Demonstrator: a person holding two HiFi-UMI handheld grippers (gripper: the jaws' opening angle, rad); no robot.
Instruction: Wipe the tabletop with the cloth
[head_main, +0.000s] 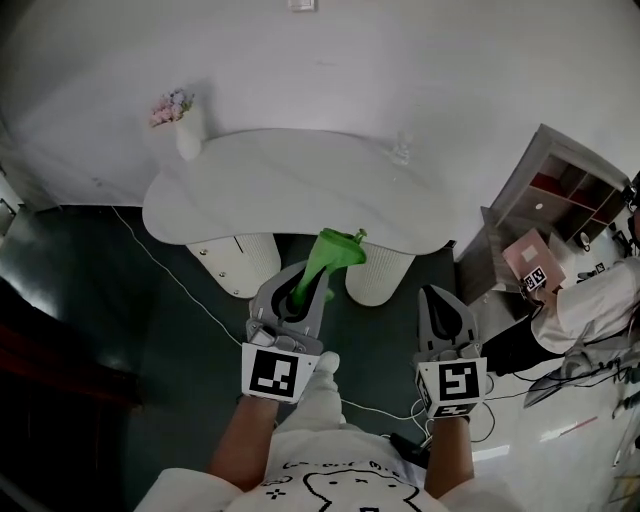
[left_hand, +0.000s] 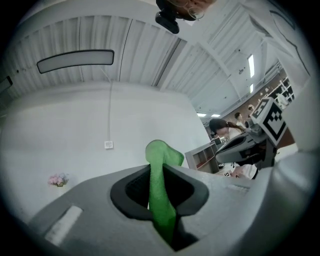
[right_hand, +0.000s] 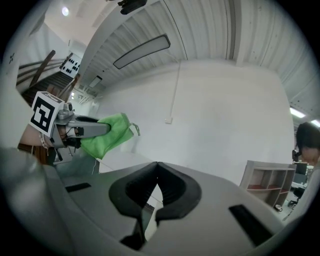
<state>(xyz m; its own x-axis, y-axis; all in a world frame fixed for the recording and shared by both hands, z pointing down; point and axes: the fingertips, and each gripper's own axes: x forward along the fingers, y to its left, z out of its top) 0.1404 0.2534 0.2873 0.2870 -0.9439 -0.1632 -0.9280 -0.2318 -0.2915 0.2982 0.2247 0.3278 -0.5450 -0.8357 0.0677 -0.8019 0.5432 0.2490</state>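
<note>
The left gripper (head_main: 305, 292) is clamped tight on the green cloth (head_main: 336, 254). The cloth sticks up out of its jaws and is held in the air by the near edge of the white table (head_main: 290, 190). The right gripper (right_hand: 157, 167) is to its right, with its jaws pressed together and nothing in them. A white vase of pink flowers (head_main: 180, 120) stands at the table's far left.
</note>
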